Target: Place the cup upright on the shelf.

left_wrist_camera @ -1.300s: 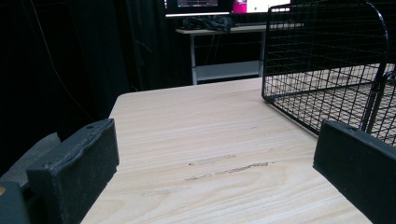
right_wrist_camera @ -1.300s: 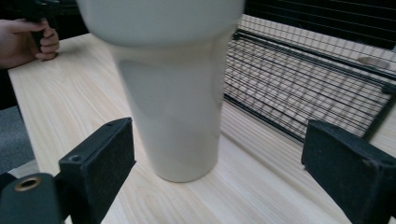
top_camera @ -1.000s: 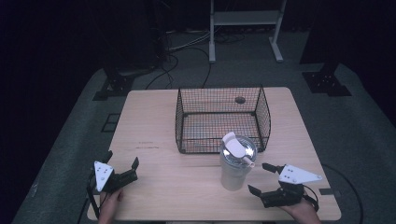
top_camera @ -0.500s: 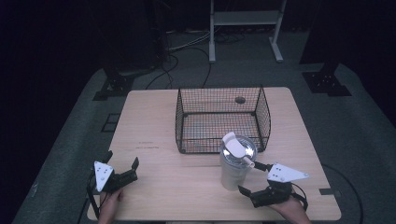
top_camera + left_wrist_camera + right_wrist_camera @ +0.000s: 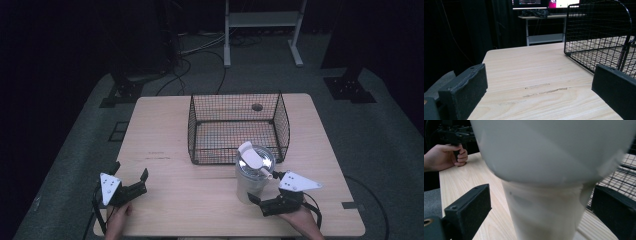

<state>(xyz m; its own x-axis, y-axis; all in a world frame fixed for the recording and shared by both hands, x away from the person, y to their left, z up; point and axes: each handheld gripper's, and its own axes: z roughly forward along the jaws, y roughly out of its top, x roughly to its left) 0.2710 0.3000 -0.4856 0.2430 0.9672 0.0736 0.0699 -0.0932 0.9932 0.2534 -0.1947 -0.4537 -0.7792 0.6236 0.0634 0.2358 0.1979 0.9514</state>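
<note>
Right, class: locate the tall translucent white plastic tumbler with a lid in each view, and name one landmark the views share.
High view: the tall translucent white plastic tumbler stands right of centre, just in front of the black wire basket.
Left gripper view: not in it.
Right gripper view: tumbler centre, close up.
Shared landmark: the basket.

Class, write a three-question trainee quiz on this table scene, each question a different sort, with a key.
1. True or false: the tumbler stands inside the wire basket.
2. Which hand-held gripper has its jaws on either side of the tumbler? A) left hand-held gripper B) right hand-held gripper
3. Fill in: both grippers' jaws are ____.

Key: 1 false, it stands on the table just outside the basket's near wall; 2 B; 3 open.
</note>
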